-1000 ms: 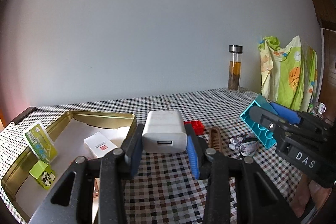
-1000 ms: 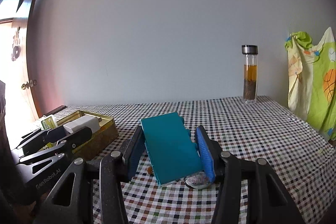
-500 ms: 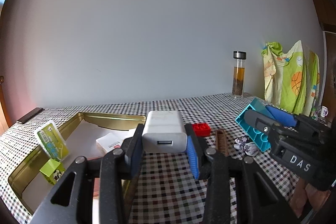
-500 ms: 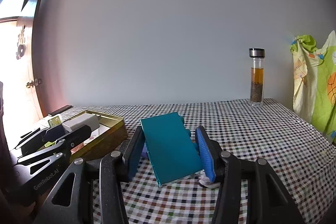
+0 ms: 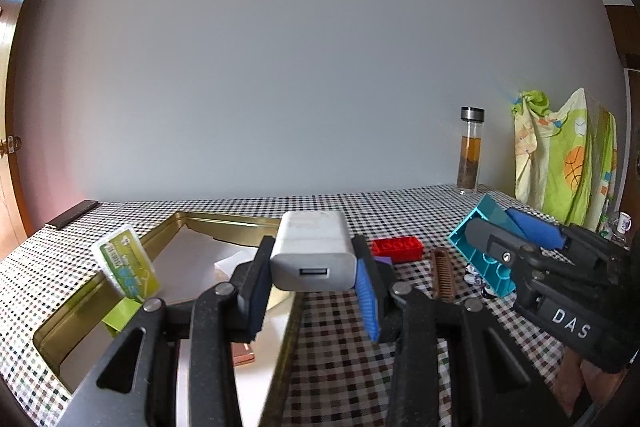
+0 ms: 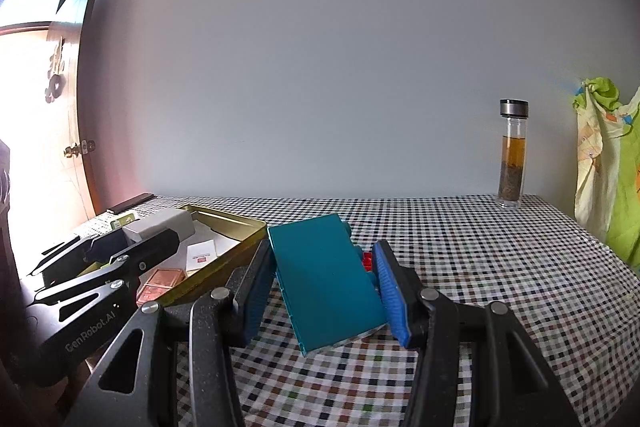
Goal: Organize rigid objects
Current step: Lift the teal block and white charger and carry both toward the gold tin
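My left gripper (image 5: pixel 312 279) is shut on a white USB charger (image 5: pixel 312 255) and holds it above the right rim of a gold tin tray (image 5: pixel 224 221). My right gripper (image 6: pixel 324 283) is shut on a teal block (image 6: pixel 328 279), tilted, above the checkered table to the right of the tray (image 6: pixel 236 227). In the left wrist view the right gripper with the teal block (image 5: pixel 486 255) is at the right. In the right wrist view the left gripper with the charger (image 6: pixel 160 225) is over the tray.
The tray holds a green card (image 5: pixel 126 267), a green box (image 5: pixel 120 315), a white card (image 6: pixel 200 255) and copper bars (image 6: pixel 160 281). A red brick (image 5: pixel 396 249), a brown comb (image 5: pixel 442 275) and a small figure (image 5: pixel 476 273) lie on the table. A glass bottle (image 6: pixel 512 155) stands at the back right.
Both grippers have risen a little and shifted left toward the tray while holding their objects. The left gripper with the charger now sits over the tray's right rim.
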Action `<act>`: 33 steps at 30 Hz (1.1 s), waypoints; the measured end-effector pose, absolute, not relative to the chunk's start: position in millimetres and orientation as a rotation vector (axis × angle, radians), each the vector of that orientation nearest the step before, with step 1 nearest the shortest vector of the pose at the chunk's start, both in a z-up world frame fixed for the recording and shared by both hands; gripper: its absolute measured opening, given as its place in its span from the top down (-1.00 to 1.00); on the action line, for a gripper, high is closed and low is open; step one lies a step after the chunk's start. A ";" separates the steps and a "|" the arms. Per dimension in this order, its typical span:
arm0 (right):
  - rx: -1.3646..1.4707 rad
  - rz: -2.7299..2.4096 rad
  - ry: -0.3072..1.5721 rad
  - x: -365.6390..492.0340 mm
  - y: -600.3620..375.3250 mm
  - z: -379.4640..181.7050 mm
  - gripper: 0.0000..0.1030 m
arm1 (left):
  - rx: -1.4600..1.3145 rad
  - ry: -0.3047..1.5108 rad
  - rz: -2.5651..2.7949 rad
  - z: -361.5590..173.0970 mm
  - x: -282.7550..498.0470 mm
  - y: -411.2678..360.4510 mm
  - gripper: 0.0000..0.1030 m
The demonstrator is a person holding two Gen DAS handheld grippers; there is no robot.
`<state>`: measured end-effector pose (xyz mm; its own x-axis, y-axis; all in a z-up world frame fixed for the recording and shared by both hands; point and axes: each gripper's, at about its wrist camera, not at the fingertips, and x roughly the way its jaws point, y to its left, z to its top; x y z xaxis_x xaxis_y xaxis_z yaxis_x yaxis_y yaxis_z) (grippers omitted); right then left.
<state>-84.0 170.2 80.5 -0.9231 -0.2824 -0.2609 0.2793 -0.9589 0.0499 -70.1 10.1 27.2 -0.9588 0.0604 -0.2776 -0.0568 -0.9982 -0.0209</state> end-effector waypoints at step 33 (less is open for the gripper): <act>0.390 -2.730 0.048 -82.7 116.0 80.4 -0.02 | -0.407 -0.102 3.122 26.6 -52.1 -39.4 0.28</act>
<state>-82.7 116.0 80.4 -0.8888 -0.3654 -0.2766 0.3749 -0.9268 0.0196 -52.1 -39.4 26.6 -0.9666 0.0000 -0.2564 0.0168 -0.9979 -0.0634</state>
